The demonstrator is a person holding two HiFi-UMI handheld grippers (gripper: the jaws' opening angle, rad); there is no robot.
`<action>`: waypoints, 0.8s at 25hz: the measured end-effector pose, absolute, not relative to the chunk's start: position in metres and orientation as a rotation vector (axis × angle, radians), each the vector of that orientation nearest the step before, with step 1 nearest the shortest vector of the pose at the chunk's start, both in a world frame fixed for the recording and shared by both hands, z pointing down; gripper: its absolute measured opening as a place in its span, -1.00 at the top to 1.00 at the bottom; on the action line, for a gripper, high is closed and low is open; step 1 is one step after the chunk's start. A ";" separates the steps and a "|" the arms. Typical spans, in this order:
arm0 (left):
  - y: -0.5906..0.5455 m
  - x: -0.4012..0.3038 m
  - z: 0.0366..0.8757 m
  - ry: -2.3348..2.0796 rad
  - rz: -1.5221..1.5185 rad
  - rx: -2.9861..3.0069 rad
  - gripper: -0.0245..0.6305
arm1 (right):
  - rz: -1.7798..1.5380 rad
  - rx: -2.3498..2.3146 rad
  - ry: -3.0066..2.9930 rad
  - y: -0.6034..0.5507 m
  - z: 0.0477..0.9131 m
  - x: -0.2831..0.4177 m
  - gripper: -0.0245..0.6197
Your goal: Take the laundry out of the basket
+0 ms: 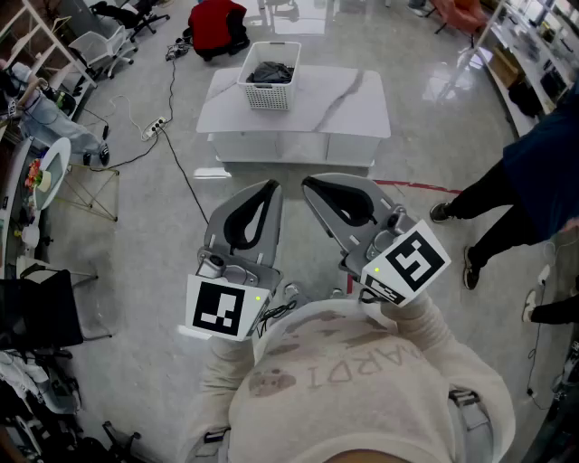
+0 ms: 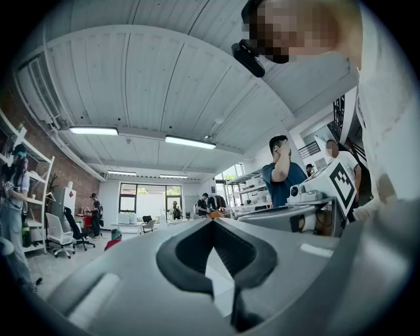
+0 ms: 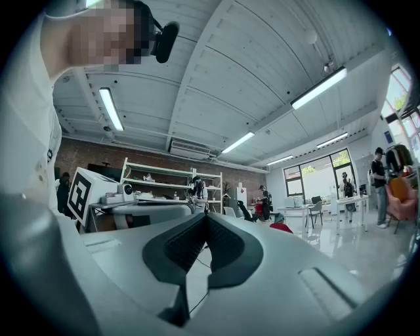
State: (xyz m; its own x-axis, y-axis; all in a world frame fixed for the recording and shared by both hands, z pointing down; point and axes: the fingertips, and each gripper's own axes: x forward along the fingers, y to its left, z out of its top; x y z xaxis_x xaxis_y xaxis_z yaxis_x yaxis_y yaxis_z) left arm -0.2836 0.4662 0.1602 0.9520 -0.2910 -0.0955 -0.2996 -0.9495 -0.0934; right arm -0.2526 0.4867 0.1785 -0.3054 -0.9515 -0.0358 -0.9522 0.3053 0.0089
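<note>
A white slatted laundry basket [image 1: 269,90] stands on a low white marble-topped table [image 1: 348,104] at the top of the head view. Dark grey laundry [image 1: 271,70] lies bunched inside it. Both grippers hang close to the person's chest, well short of the table and pointing toward it. The left gripper [image 1: 271,186] [image 2: 211,221] is shut, its tips together and nothing between them. Beside it the right gripper [image 1: 308,184] [image 3: 205,215] is shut too and holds nothing. The basket does not show in either gripper view.
A person in dark clothes [image 1: 520,185] stands to the right of the table. A power strip with a black cable [image 1: 154,129] lies on the floor at the left. A red bundle [image 1: 217,25] sits behind the table. Chairs and shelving line the left edge.
</note>
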 end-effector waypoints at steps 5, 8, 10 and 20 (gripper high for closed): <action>0.461 -0.293 0.160 0.444 0.131 -2.998 0.92 | 0.053 -1.847 2.514 0.483 0.178 -0.262 0.84; 0.458 -0.296 0.160 0.434 0.140 -2.999 0.92 | 0.055 -1.855 2.512 0.480 0.178 -0.265 0.84; 0.455 -0.299 0.159 0.429 0.142 -2.996 0.92 | 0.058 -1.859 2.513 0.476 0.177 -0.268 0.84; 0.421 -0.323 0.163 0.406 0.151 -2.989 0.92 | 0.089 -1.913 2.485 0.444 0.180 -0.289 0.84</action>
State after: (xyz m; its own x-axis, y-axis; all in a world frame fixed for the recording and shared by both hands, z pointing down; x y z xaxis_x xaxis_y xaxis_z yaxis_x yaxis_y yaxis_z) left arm -0.3234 0.4205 0.1629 0.9590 -0.2592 -0.1147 -0.2713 -0.9567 -0.1060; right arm -0.2891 0.4442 0.1801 -0.2563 -0.9659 -0.0379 -0.9661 0.2547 0.0423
